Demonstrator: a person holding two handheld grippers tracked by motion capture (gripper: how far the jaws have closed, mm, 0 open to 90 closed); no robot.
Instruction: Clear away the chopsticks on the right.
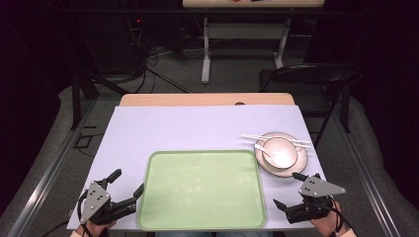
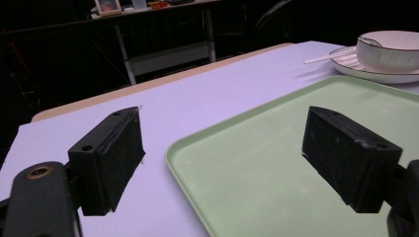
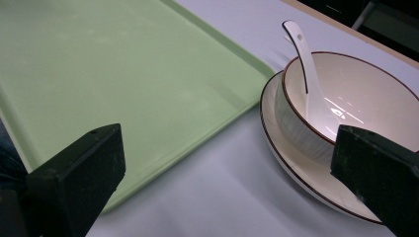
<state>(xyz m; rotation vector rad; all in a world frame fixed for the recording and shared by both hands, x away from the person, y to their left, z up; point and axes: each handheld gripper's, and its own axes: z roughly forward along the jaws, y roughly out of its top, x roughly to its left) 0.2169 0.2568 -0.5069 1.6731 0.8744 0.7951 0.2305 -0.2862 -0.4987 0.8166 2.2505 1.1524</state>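
Claws first, nearest the person: left claw (image 1: 129, 186) sits at the near-left corner of the green tray (image 1: 202, 219), jaws spread wide, holding nothing; in the left gripper view one jaw hangs over the lavender bench (image 1: 148, 123) and the other over the tray floor, so the tray's left rim lies between them, not touched as far as I can tell. Right claw (image 1: 287, 189) waits at the tray's near-right corner, also wide open and empty, aimed at the crockery (right gripper view frames bowl and tray edge between its jaws). Tray lies flat and bare at the near centre of the bench, probably put there to receive the dishes. Just beyond its far-right corner, close beside it but apart, a white bowl (image 1: 281, 150) sits on a saucer plate (image 1: 301, 163), with a white spoon (image 1: 263, 149) leaning inside the bowl. White chopsticks (image 1: 252, 137) rest across the plate's far rim. Likely next: right claw reaches for the bowl set.
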